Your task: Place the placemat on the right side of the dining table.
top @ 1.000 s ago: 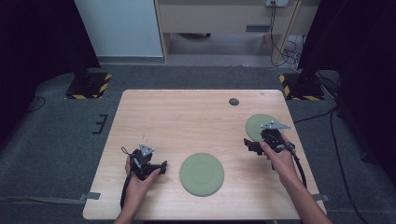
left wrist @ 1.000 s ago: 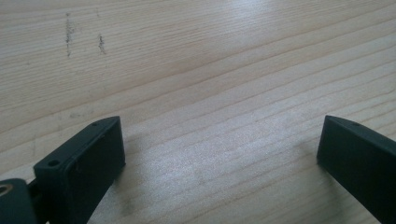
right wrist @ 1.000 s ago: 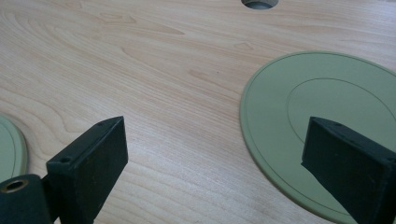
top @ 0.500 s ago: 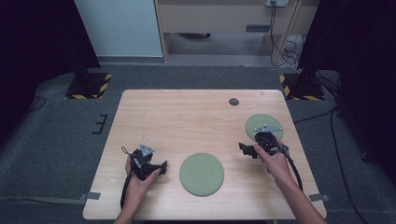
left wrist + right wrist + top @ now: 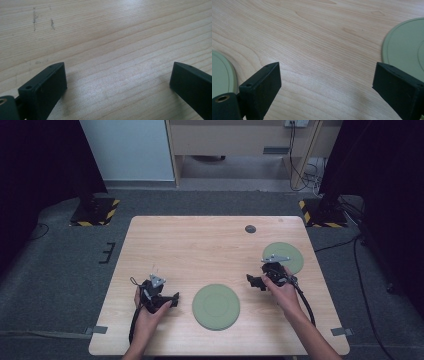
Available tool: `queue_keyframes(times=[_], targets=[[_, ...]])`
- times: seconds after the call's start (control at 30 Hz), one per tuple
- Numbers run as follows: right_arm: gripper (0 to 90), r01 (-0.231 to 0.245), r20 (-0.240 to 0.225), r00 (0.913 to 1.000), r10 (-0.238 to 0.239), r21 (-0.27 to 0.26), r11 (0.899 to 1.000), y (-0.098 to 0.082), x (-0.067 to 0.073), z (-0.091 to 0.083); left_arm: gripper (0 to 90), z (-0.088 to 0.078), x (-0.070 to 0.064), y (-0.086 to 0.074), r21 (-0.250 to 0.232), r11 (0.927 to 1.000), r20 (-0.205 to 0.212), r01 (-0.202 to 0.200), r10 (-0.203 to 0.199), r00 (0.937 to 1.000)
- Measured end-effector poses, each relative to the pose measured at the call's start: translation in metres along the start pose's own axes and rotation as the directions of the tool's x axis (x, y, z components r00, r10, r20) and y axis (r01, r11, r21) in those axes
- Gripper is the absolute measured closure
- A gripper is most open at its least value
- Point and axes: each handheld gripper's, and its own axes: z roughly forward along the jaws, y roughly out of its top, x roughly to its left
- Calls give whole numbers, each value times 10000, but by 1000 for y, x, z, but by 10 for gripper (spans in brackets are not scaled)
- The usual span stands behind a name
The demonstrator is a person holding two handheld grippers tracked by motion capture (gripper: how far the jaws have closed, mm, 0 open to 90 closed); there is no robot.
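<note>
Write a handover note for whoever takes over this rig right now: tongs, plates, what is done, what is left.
Left tongs: open, empty, low over bare wood near the table's front left.
Right tongs: open, empty, between the two plates.
Larger round green plate: flat at front centre, untouched.
Smaller round green plate: flat by the right edge, just behind the right hand.
Light wooden table.
Done: nothing gripped yet.
Left: probably grasping a plate; the work itself lies ahead.

Two round, flat green plates lie on the wooden table. The larger plate (image 5: pixel 216 306) sits near the front edge. The smaller plate (image 5: pixel 288 254) lies well apart at the right.
</note>
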Motion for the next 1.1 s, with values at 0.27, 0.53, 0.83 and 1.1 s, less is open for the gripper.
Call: queue_keyframes(times=[0.27,0.53,0.83,1.1], targets=[[85,-105,-32,9999,105,41,9999,2,8,12,3,0,0,0,1,10000,-1,-3,3,10000],[85,-111,20,9999,110,103,9999,2,12,19,3,0,0,0,1,10000,0,-2,2,10000],[75,-70,336,9994,63,215,9997,-2,18,29,3,0,0,0,0,10000,1,-1,1,10000],[33,318,589,9977,-335,295,9991,-10,18,31,3,0,0,0,-1,10000,0,-4,4,10000]])
